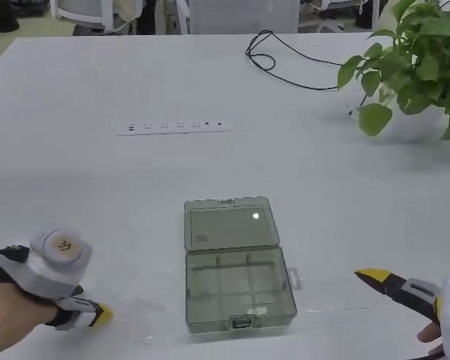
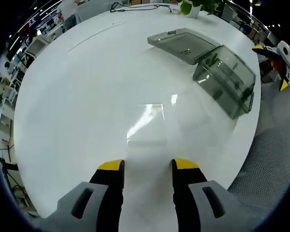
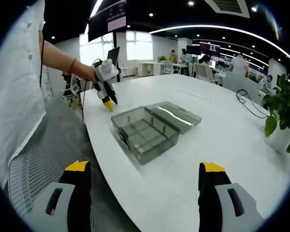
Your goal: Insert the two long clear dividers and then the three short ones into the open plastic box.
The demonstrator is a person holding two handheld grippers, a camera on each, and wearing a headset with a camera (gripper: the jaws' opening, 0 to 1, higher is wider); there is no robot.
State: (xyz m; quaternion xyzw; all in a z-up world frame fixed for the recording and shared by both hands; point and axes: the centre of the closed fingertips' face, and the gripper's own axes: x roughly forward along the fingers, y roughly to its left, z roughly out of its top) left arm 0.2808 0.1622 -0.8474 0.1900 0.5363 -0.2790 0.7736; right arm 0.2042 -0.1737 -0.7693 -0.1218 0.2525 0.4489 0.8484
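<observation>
Plastic box (image 1: 236,281) between left tongs (image 2: 147,165) and right tongs (image 3: 145,167), each with jaws apart

Smoky see-through plastic for box (image 1: 240,289), smooth and glossy, with a bright glare spot on lid (image 1: 231,223). Clear, glassy plastic in divider (image 2: 146,121), almost lost against table (image 1: 97,172) but for a white glint. Smooth white top on table, slight sheen, soft reflections. Matt black jaws with yellow tips on left gripper (image 2: 149,166) and right gripper (image 3: 145,167); smooth pale grey plastic shells behind. White cloth in shirt (image 3: 19,96), soft and matt. Grey mesh (image 3: 38,164) past table edge, rough and perforated. Thin black cable (image 1: 285,64), matt. Waxy green leaves on plant (image 1: 412,67). White plastic strip (image 1: 172,127), smooth.
</observation>
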